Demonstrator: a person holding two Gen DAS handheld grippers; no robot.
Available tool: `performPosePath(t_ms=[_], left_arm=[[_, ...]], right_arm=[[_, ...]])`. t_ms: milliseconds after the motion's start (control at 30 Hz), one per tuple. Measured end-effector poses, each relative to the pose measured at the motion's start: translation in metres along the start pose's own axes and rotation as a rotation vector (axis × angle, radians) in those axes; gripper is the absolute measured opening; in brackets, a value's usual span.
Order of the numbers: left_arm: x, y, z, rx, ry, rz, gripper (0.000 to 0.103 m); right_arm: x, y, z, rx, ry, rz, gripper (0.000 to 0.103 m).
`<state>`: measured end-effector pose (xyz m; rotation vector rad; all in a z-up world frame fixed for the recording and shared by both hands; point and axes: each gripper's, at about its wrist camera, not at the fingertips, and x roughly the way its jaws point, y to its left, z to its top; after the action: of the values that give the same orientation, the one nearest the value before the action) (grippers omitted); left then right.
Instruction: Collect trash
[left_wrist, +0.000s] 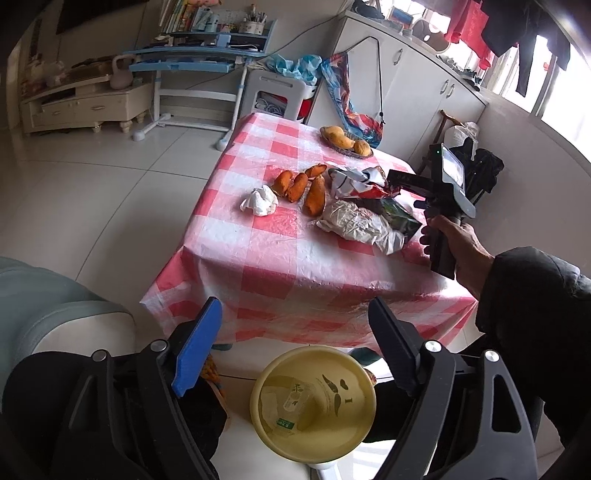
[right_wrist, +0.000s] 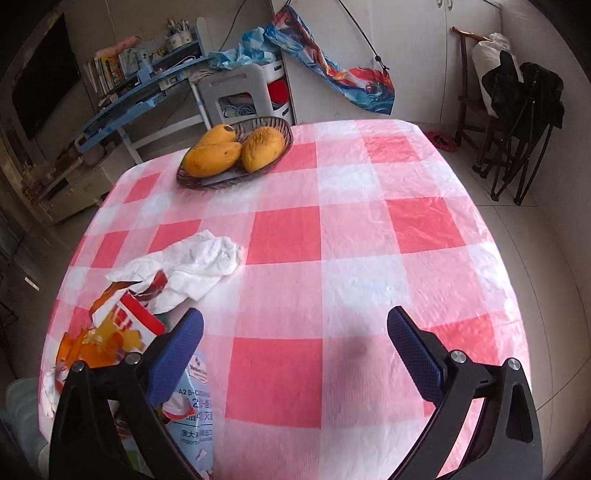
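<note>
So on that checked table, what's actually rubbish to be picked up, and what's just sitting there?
Rubbish for the job:
- crumpled tissue
- orange peels
- torn snack wrappers
- crumpled white bag
- yellow bin on the floor, which likely receives it

Just lying about:
- basket of mangoes
- checked tablecloth

Glossy plastic sheeting is seen covering the bench (right_wrist: 354, 236), its pink-and-white checks wrinkled and shiny.

A crumpled white paper tissue (right_wrist: 192, 266) and creased, glossy printed wrappers (right_wrist: 129, 325) are shown beside a dark woven basket (right_wrist: 275, 127). A smooth yellow plastic bin (left_wrist: 314, 402) is pictured on polished floor tiles (left_wrist: 110, 192). Each tool's (right_wrist: 295, 343) matt black plastic arms are fitted with textured blue pads (right_wrist: 413, 354) and bright metal rivets.
</note>
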<state>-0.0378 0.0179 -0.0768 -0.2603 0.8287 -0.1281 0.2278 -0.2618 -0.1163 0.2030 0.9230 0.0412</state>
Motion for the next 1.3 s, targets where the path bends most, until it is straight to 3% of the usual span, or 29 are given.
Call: performPosePath(t_ms=[100,367,433,533,600,700,767,867,933,967,1133,1300], left_arm=[[-0.004,0.001,-0.003,0.0,-0.004,0.008,0.079],[-0.039,0.009,-0.02,0.036,-0.037,-0.025,0.083],[-0.055,0.015,-0.03,0.034,-0.048,-0.05,0.085],[-0.077,0.01,-0.048,0.122,-0.068,-0.117,0.085],[-0.104,0.007,-0.05,0.168,-0.169,-0.136,0.085],[-0.163,0.02,-0.04,0.143,-0.405,-0.083,0.091],[-0.197,0.043,-0.035,0.029,-0.553,0.037,0.095],[-0.239,0.094,-0.025,-0.222,-0.636,0.067,0.095],[-0.275,0.118,-0.038,-0.354,-0.825,0.062,0.095],[-0.284,0.124,-0.04,-0.387,-0.861,0.101,0.095],[-0.254,0.131,-0.023,-0.358,-0.677,0.185,0.095],[-0.244,0.146,-0.026,-0.422,-0.657,0.17,0.095]], right_arm=[[0.002,0.007,-0.002,-0.055,-0.002,-0.06,0.096],[0.005,0.003,0.0,-0.043,-0.004,-0.055,0.097],[0.006,0.004,0.0,-0.043,-0.004,-0.056,0.097],[0.005,0.004,0.0,-0.043,-0.004,-0.055,0.097],[0.006,0.005,0.001,-0.043,-0.004,-0.055,0.097],[0.006,0.005,0.001,-0.043,-0.004,-0.056,0.097],[0.006,0.005,0.001,-0.043,-0.004,-0.056,0.097],[0.006,0.005,0.001,-0.043,-0.004,-0.056,0.097],[0.005,0.004,0.0,-0.043,-0.004,-0.056,0.097],[0.005,0.005,0.0,-0.043,-0.004,-0.056,0.097],[0.006,0.005,0.001,-0.043,-0.004,-0.056,0.097],[0.006,0.005,0.001,-0.043,-0.004,-0.057,0.097]])
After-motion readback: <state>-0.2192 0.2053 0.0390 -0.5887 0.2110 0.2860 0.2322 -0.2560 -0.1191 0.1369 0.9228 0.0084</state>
